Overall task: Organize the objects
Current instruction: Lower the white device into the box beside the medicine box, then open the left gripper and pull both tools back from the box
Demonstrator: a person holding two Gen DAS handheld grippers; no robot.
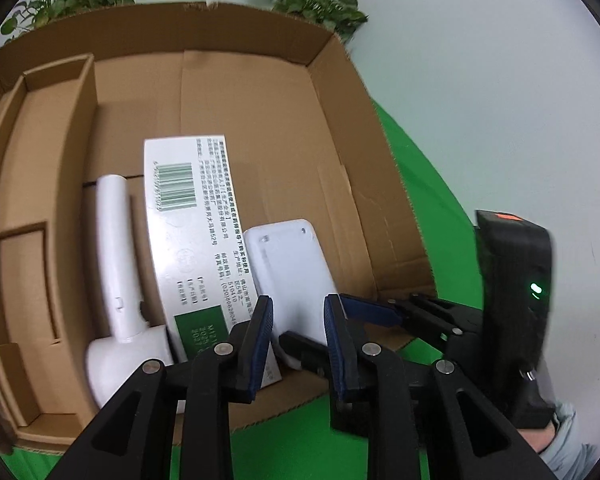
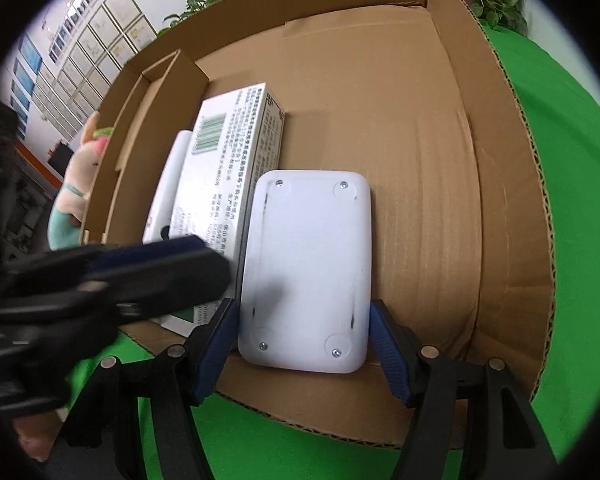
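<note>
While L fingers (image 1: 298, 344) sit narrow & empty, white device (image 2: 308, 268) lies gripped between R fingers (image 2: 304, 344).

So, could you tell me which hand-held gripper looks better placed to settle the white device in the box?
Right. The right hand-held gripper straddles the white device, a pad at each side. The left hand-held gripper holds nothing, jaws nearly closed.

The white carton (image 1: 192, 240) lying in the cardboard box (image 1: 260, 92) carries a green barcode with digits beneath it (too blurred to read whole), columns of small Chinese print, the postcode 510410 and part of a phone number beginning (020)866. Its green panel (image 1: 204, 330) holds pale characters, unreadable here.
</note>
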